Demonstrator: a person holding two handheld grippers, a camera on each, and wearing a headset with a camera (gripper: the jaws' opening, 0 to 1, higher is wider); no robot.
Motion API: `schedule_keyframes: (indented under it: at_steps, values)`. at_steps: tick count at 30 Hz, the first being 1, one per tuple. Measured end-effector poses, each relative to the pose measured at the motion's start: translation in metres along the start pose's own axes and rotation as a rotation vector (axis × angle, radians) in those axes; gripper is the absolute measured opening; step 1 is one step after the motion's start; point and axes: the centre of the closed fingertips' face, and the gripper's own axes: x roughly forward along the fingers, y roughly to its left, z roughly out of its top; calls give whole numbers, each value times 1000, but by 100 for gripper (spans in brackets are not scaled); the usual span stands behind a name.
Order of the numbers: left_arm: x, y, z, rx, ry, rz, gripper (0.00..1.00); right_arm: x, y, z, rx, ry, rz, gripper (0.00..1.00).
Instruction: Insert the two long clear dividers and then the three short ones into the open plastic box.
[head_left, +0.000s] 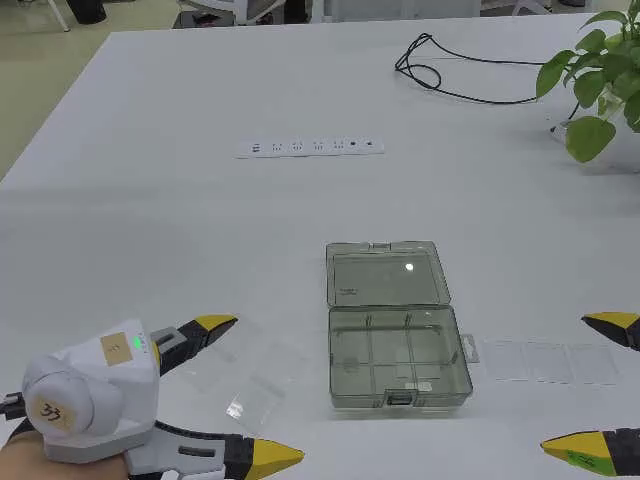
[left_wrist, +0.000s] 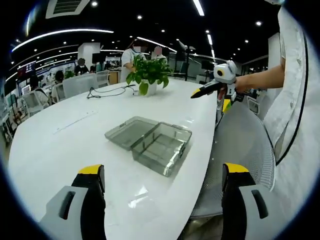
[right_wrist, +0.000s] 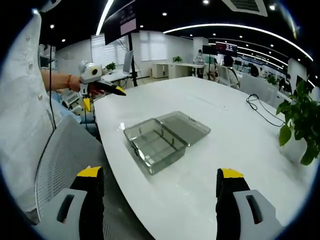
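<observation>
The open smoky plastic box (head_left: 400, 372) lies near the table's front edge, its lid (head_left: 388, 274) laid flat behind it and ribs showing inside. Two clear dividers (head_left: 250, 382) lie flat just left of the box, between the jaws of my left gripper (head_left: 245, 390), which is open and holds nothing. Three smaller clear dividers (head_left: 546, 361) lie in a row right of the box. My right gripper (head_left: 595, 386) is open beside them. The box (left_wrist: 159, 145) lies ahead in the left gripper view, and the box (right_wrist: 155, 144) likewise in the right gripper view.
A white power strip (head_left: 310, 147) lies mid-table. A black cable (head_left: 440, 76) coils at the back, beside a potted plant (head_left: 600, 85) at the right edge. A grey mesh chair (left_wrist: 240, 145) stands against the table's near edge.
</observation>
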Motion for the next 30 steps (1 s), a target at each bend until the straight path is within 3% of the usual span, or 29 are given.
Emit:
schedule_keyframes:
  at_steps: [30]
  values:
    - [-1, -1, 0, 1, 5, 0, 99, 4, 3, 3, -19, 1, 19, 94]
